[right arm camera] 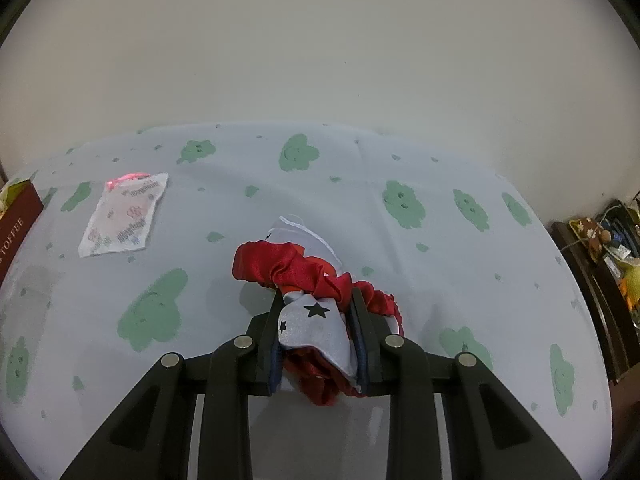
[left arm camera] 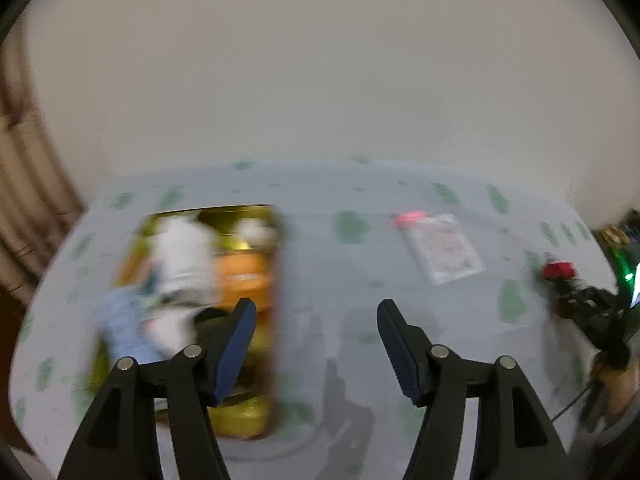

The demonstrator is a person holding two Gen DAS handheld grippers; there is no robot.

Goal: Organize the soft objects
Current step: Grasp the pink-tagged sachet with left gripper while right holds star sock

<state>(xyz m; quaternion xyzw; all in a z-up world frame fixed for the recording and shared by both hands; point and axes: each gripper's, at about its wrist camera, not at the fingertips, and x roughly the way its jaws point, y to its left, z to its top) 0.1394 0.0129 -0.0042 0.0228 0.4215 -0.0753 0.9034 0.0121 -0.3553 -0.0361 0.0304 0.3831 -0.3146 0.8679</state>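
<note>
A: We start at our right gripper [right arm camera: 316, 322]. Its jaws are clenched on a red satin scrunchie [right arm camera: 296, 266] bundled with a pale grey cloth printed with black stars [right arm camera: 316, 322]. The bundle fills the lower centre of the right wrist view.

B: And its long axis?

A: The scrunchie runs from the upper left, ahead of the fingertips, down to the lower right past the right-hand finger, so it lies slantwise across the jaws. Part of it droops below the pads.

B: Our left gripper [left arm camera: 316, 346]?

A: Released, with nothing between the fingers, only the tablecloth [left arm camera: 328, 264] with its green flower shapes.

B: Where does the bundle go?

A: We judge into the gold-lined box [left arm camera: 236, 416], at the lower left of the left wrist view, touching that gripper's left finger in the picture. Soft white, blue and orange things already lie in it, though they are blurred.

B: So which hand is nearer the box?

A: The left, clearly. In the right wrist view only the box's maroon wall shows, at the far left edge, well apart from the scrunchie.

B: Any writing?

A: That wall reads "TOFFEE". A flat printed sachet [right arm camera: 124, 216] with a pink top sits at the upper left; its small lettering is too small to make out.
</note>
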